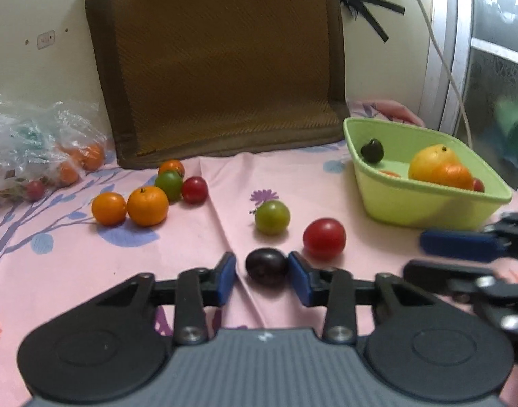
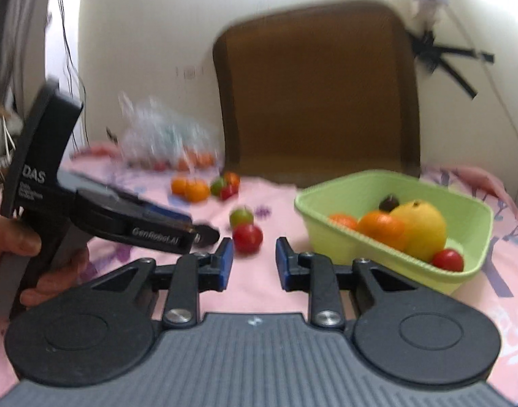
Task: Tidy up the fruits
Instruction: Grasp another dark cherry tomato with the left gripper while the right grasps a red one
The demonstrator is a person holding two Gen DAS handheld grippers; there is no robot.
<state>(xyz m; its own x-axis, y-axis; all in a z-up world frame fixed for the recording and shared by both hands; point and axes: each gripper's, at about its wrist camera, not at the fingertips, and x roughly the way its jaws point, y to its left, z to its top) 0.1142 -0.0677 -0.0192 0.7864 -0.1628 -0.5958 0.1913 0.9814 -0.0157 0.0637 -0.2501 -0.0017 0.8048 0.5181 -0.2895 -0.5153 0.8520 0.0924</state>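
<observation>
My left gripper (image 1: 261, 273) fingers sit either side of the dark plum (image 1: 266, 266) on the pink cloth (image 1: 191, 237), near its front edge, right pad touching. Right gripper (image 2: 253, 259) fingers wide, holding nothing, just beside the green basket (image 2: 476, 217).

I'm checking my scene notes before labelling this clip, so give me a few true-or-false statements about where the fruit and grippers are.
1. The left gripper has a dark plum between its fingers. True.
2. The green basket holds nothing. False: it holds a yellow fruit, oranges and another dark plum.
3. The right gripper grips a red tomato. False: it is open with nothing between its fingers; the red tomato lies on the cloth beyond it.
4. Two oranges lie side by side on the pink cloth. True.
5. The plastic bag sits inside the basket. False: it lies on the cloth, far from the basket.
</observation>
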